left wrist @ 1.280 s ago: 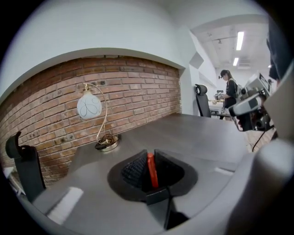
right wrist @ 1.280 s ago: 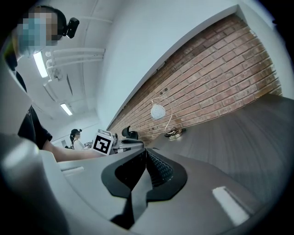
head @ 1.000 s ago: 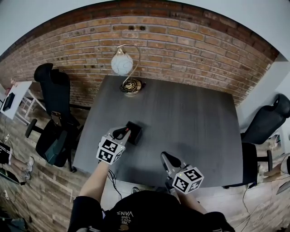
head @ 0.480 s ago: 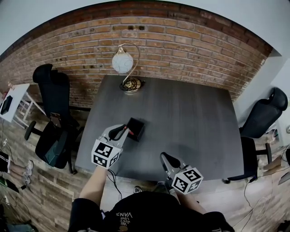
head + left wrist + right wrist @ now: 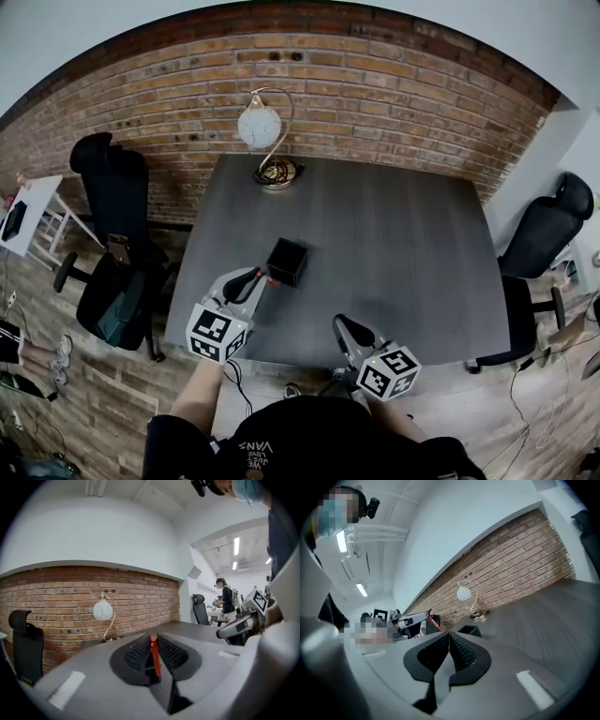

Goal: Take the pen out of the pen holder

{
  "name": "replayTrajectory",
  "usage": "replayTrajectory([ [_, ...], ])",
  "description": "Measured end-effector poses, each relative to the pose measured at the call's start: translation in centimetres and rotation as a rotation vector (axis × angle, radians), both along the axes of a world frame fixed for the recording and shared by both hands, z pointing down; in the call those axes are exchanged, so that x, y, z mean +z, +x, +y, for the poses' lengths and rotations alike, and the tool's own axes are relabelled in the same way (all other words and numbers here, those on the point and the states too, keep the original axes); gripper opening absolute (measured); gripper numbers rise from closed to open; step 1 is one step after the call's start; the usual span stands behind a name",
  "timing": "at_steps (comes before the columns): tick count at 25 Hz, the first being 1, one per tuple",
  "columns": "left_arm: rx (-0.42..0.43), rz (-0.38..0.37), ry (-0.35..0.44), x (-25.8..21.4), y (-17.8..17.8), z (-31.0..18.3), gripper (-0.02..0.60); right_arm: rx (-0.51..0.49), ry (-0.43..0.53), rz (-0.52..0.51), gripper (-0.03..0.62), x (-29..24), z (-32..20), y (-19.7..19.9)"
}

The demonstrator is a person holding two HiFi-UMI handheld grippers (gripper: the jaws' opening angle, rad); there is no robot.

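The black square pen holder (image 5: pixel 286 262) stands on the dark grey table (image 5: pixel 394 244), near its front left; it also shows in the right gripper view (image 5: pixel 469 630). My left gripper (image 5: pixel 255 277) hovers just in front of the holder, shut on a red pen (image 5: pixel 153 656) that stands upright between its jaws. From the right gripper view the pen (image 5: pixel 436 626) slants out of the left gripper (image 5: pixel 412 619), clear of the holder. My right gripper (image 5: pixel 343 325) hangs over the table's front edge, shut with nothing in it (image 5: pixel 449 639).
A white globe lamp (image 5: pixel 259 127) with a coiled cord stands at the table's back left. Black office chairs sit to the left (image 5: pixel 112 187) and right (image 5: pixel 553 234). A brick wall (image 5: pixel 375 84) runs behind the table. A person (image 5: pixel 226 597) stands far off.
My left gripper has drawn back from the pen holder toward me and risen, carrying the red pen out of it. The right gripper has barely shifted.
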State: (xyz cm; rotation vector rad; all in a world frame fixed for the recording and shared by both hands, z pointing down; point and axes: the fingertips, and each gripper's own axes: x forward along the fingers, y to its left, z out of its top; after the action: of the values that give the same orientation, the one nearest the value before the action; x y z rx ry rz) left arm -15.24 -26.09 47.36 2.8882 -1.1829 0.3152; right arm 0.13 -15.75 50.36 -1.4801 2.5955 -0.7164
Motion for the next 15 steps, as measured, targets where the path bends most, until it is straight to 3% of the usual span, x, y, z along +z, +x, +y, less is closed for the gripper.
replayTrajectory([
  [15, -0.066, 0.041, -0.064, 3.5, -2.8, 3.4, 0.104, 0.001, -0.013, 0.017, 0.003, 1.1, 0.8, -2.2],
])
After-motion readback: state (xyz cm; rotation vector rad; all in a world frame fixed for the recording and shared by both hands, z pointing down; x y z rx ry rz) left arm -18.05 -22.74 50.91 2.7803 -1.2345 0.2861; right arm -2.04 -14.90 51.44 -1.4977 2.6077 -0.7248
